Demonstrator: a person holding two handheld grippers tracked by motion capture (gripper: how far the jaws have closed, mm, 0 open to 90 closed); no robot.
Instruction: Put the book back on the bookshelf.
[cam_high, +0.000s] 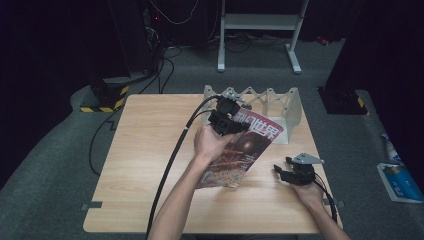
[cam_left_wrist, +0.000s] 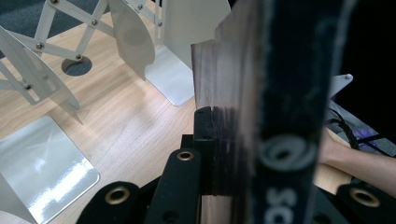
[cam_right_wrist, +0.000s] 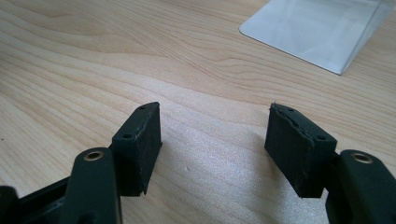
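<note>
The left gripper (cam_high: 235, 125) was shut tight on the magazine (cam_high: 245, 150) in the middle of the high view. The magazine's long side ran down-left from the rack (cam_high: 280, 102), just above it. The right gripper (cam_high: 287, 172) sat wide open, holding nothing, lower right.

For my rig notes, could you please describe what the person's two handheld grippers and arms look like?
Both are black two-jaw tools. The left gripper trails a thick black cable with a pale band. The right gripper has blocky black rubber-like pads on arms with brass-coloured eyelets, carries a grey three-cornered plate on top, and trails a thinner black cable. Both forearms are bare, no sleeves visible.
</note>
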